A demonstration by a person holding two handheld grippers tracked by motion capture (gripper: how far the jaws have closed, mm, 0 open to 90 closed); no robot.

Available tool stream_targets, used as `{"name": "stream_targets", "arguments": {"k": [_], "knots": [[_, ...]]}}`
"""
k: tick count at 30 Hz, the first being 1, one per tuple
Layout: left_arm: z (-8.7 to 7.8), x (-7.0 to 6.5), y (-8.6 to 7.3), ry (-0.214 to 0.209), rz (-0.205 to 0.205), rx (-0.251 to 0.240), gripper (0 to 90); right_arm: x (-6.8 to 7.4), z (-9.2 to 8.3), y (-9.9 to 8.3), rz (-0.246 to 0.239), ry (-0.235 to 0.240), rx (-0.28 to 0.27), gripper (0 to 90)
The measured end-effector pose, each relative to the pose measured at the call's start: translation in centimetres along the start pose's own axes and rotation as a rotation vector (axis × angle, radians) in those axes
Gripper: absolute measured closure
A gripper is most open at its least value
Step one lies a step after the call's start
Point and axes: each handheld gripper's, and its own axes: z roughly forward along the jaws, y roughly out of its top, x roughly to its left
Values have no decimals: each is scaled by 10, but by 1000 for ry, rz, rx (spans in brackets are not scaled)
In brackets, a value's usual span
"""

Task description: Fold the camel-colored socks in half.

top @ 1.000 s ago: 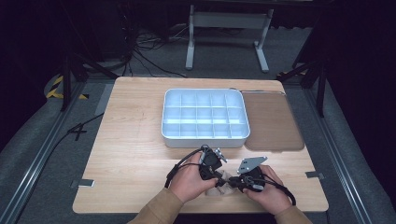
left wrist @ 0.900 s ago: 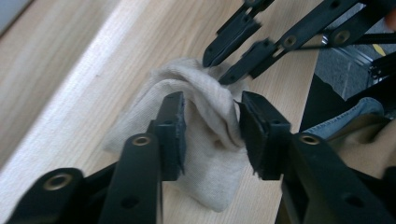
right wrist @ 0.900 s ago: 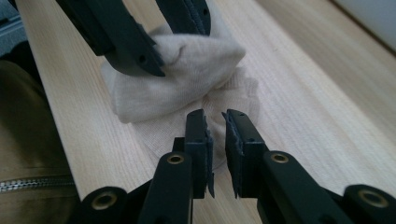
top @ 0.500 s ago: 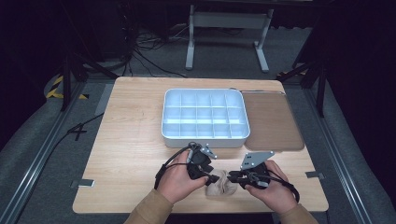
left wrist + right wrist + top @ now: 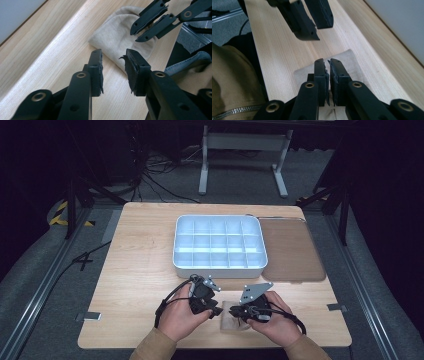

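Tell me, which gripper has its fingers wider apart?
The left gripper: a clear gap shows between its fingers, with nothing in it. The right gripper's fingers nearly touch above the beige cloth.

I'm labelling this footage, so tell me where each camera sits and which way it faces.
High view: above the table's near edge, looking forward and down at the tray; both forearms show.
Left gripper view: on the left gripper, facing the cloth.
Right gripper view: on the right gripper, over the cloth.
All share the cloth.

Left tongs [image 5: 113, 67] jaws parted, just been closing; right tongs [image 5: 327, 65] jaws nearly together, closing.
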Motion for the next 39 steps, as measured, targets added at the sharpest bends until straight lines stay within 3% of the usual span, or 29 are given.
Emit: {"name": "stream_targets", "arguments": {"k": [5, 13, 17, 21, 32, 39], "knots": [[2, 0, 2, 4, 15, 13, 709, -3, 0, -4, 12, -15, 19, 851], [13, -5, 14, -14, 81, -36, 733, -5, -6, -15, 41, -29, 20, 843], [24, -6, 20, -22, 114, -14, 764, -6, -9, -21, 52, -37, 13, 843], [36, -6, 23, -19, 152, 43, 775, -7, -11, -27, 73, -48, 16, 843], [48, -1, 25, -13, 144, 109, 784, -13, -9, -41, 99, -66, 51, 814], [51, 1, 24, -16, 132, 104, 785, -16, -2, -47, 99, -71, 79, 812]]}}
